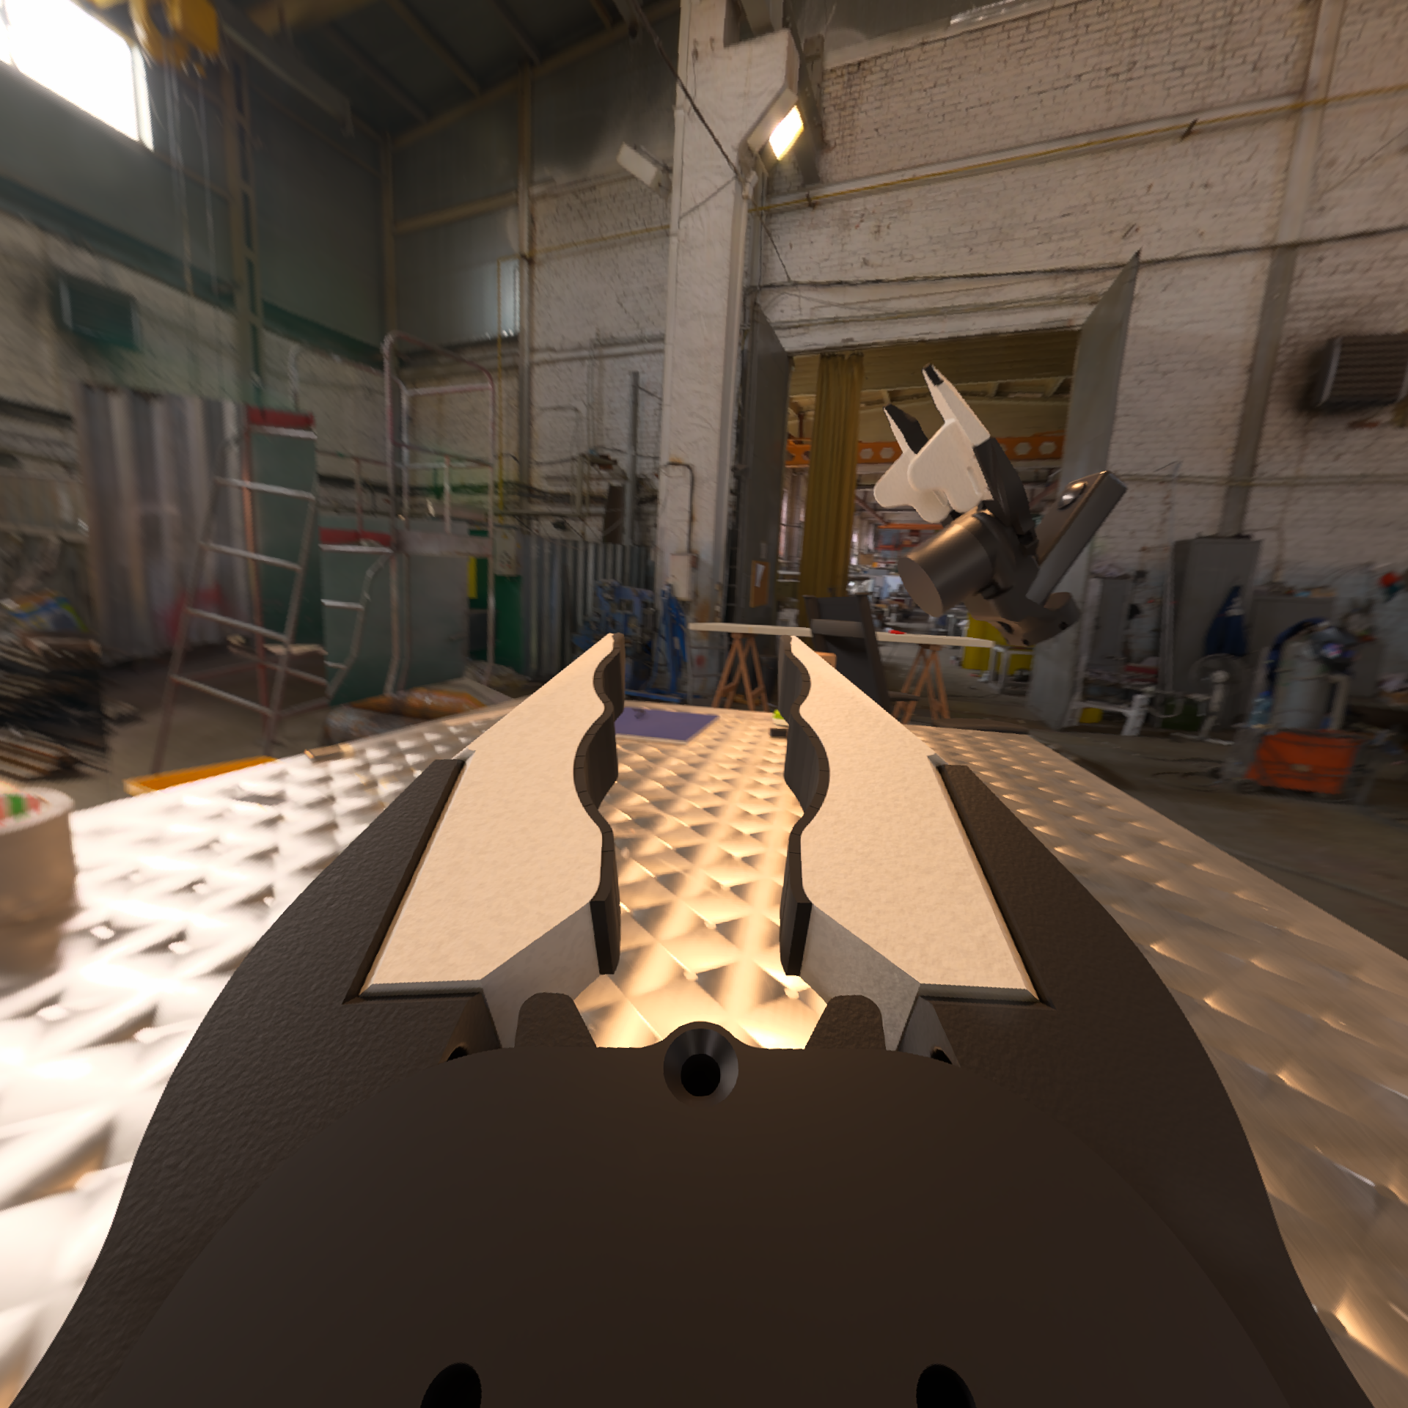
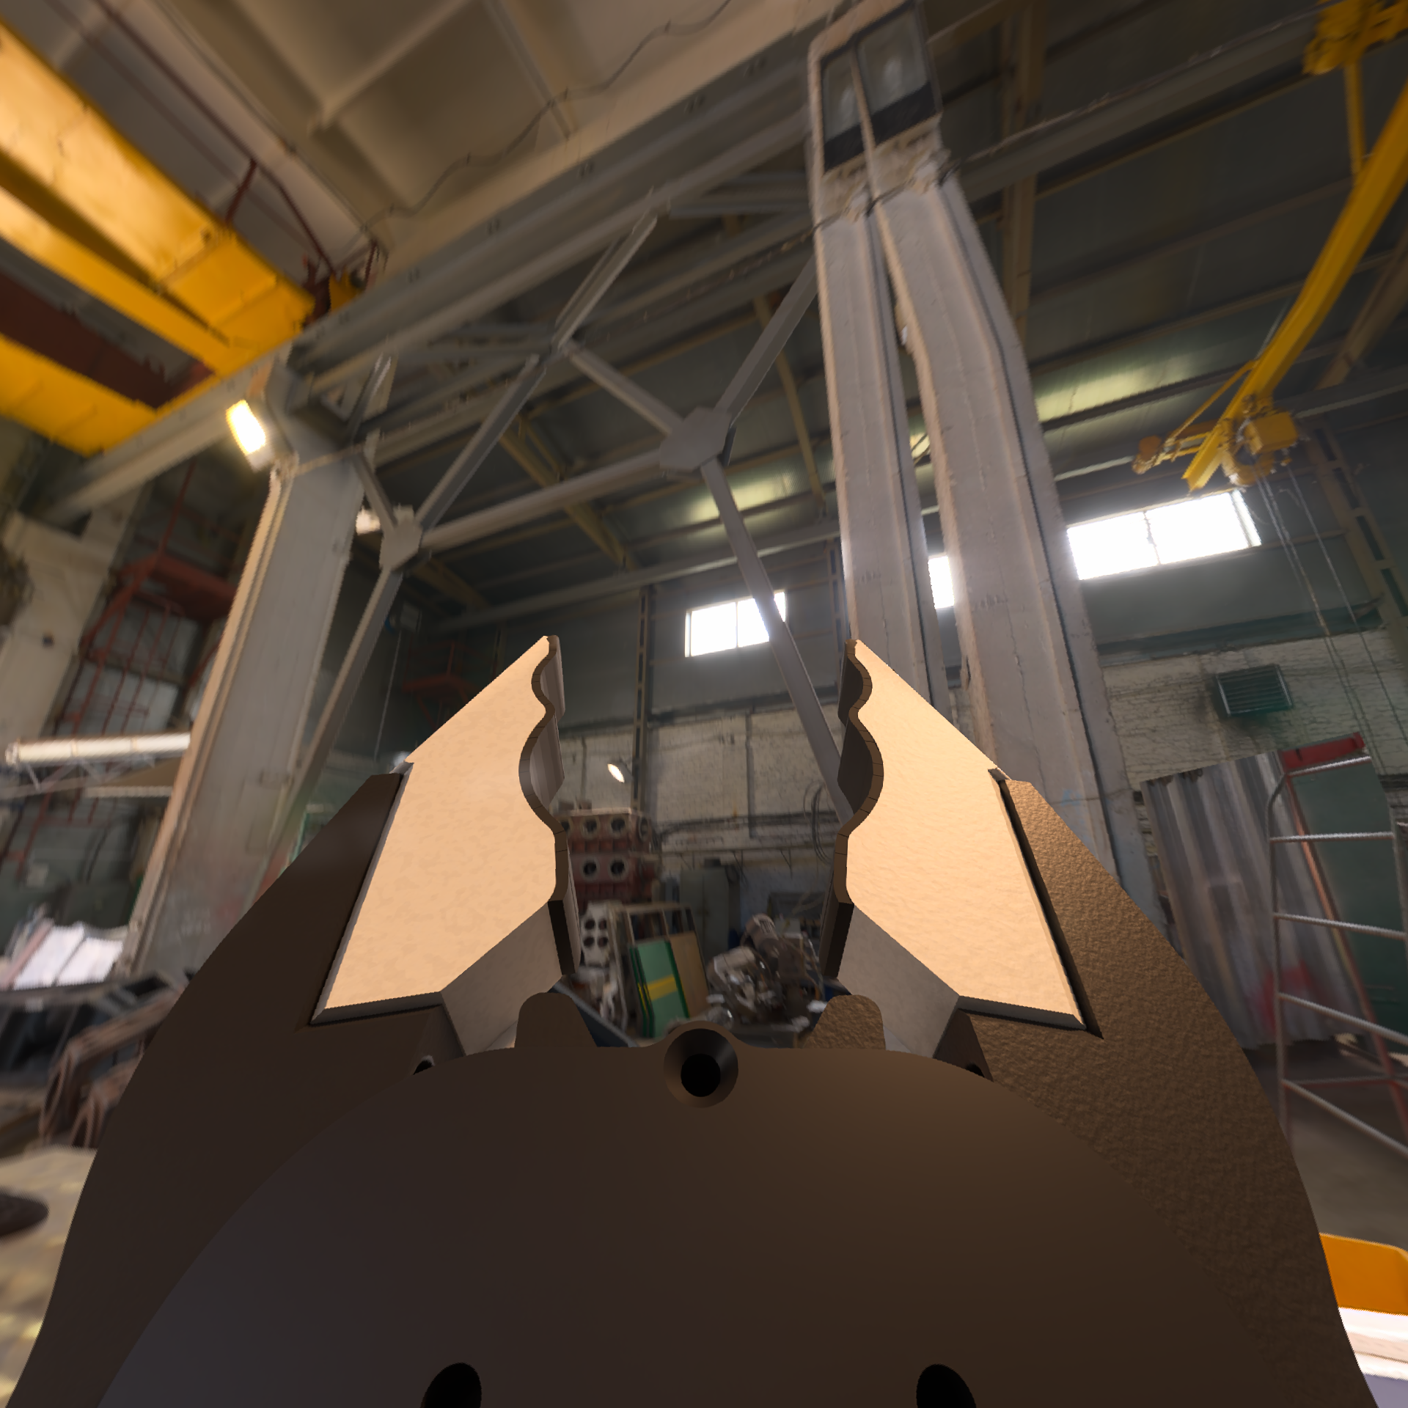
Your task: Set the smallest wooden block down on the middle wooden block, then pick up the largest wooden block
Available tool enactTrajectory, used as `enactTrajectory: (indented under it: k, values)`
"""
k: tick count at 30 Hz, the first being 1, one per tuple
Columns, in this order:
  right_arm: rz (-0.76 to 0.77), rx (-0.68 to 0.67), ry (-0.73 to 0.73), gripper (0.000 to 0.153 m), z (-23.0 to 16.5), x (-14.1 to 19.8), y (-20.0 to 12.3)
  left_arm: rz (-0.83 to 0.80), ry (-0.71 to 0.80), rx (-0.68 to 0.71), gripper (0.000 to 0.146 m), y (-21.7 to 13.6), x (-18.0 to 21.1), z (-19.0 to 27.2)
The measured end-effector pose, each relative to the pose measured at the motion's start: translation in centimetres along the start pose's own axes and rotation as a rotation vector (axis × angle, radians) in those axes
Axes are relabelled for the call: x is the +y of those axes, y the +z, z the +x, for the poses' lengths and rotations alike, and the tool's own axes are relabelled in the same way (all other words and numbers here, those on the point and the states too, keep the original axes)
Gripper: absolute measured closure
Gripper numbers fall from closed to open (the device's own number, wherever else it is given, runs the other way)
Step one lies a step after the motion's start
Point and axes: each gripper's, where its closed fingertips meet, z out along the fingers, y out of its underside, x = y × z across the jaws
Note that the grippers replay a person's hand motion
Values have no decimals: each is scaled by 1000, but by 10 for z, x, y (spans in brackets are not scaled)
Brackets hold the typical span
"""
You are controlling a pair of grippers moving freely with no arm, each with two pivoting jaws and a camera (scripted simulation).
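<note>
No wooden block shows in either view. My left gripper (image 1: 702, 648) is open and empty, held low over a shiny embossed metal table (image 1: 343, 823) and pointing along it. My right gripper (image 2: 702, 648) is open and empty, tilted up toward the hall's roof. It also shows in the left wrist view (image 1: 918, 398), hovering high over the table's far right side with its fingers pointing up and apart.
A roll of brown tape (image 1: 30, 861) stands at the table's left edge. A flat purple pad (image 1: 664, 722) and a small dark and green item (image 1: 777, 724) lie at the far end. An orange thing (image 2: 1368, 1272) shows at the right wrist view's lower right.
</note>
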Motion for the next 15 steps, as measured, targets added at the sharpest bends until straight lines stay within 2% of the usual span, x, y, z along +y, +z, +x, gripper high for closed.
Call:
enactTrajectory:
  k: [3,5,7,9,11,14,15]
  values:
    - [-90,-70,-27,80,-18,7,6,49,87,-33,97,-3,-43,6]
    - [-124,-125,26,80,-29,9,8,102,107,-56,90,-15,-83,9]
    - [-113,-190,117,80,-37,5,8,72,120,-149,84,-36,-115,0]
    - [-75,-204,191,78,-38,0,9,-97,159,-312,79,-71,-134,-28]
    - [-58,-217,218,75,-39,-3,8,-307,218,-546,74,-125,-147,-72]
    - [-40,-231,145,73,-44,-6,6,-612,362,-914,72,-227,-166,-149]
    - [-55,-233,115,73,-47,-5,5,-707,358,-964,71,-254,-165,-168]
